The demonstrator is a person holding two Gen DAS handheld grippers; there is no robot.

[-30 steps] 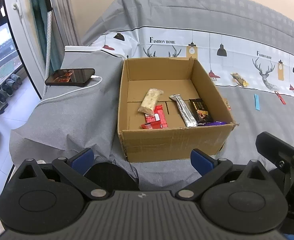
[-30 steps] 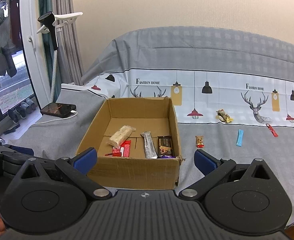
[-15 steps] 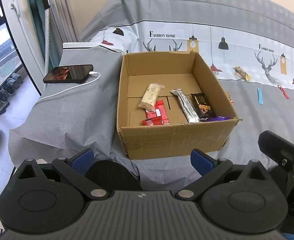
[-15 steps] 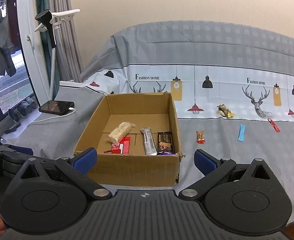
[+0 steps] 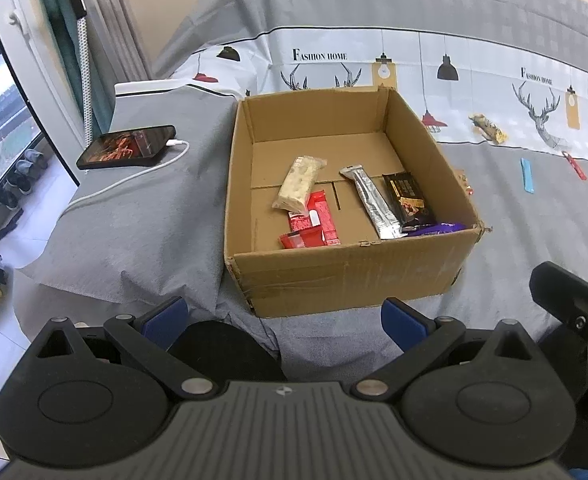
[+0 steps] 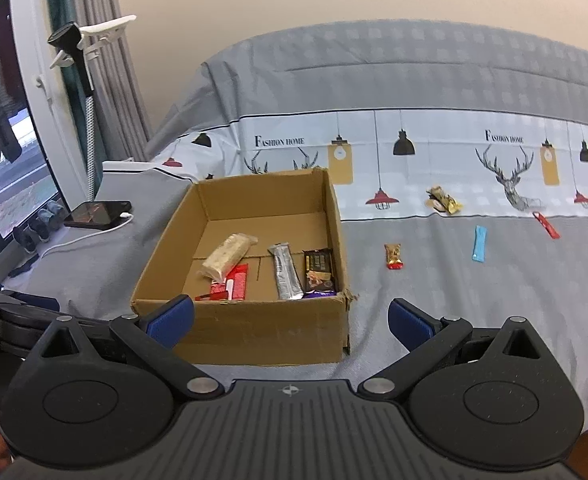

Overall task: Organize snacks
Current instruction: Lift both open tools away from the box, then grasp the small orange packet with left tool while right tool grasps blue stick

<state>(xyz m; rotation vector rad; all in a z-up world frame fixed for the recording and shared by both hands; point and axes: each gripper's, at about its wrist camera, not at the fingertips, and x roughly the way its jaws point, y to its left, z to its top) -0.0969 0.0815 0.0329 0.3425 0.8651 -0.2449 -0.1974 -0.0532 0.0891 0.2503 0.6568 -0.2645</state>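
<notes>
Left tool (image 5: 284, 314) is spread wide, nothing between the blue pads; it is held just in front of the cardboard box (image 5: 346, 276). Right tool (image 6: 290, 318) is likewise spread and empty, held in front of the box's near right corner.

Box sits on the bed (image 6: 474, 320), toward its left side, top open. Inside, along the near wall: a pale snack bar (image 5: 299, 182) resting partly on red wrappers (image 5: 314, 224), a silver bar (image 5: 372, 202), a dark brown bar (image 5: 408, 200) and a purple wrapper (image 5: 434, 229) seen at the near right corner.

Loose snacks are seen on the bed to the right of the box: a small red-gold pack (image 6: 394, 256) nearest it, a blue stick (image 6: 479, 243), a red stick (image 6: 547, 225) further right, and a gold-brown pack (image 6: 443, 199) toward the far side, well apart from the box.

A phone (image 5: 128, 146) with a white cable (image 5: 134, 178) plugged in is seen at the bed's left edge.
</notes>
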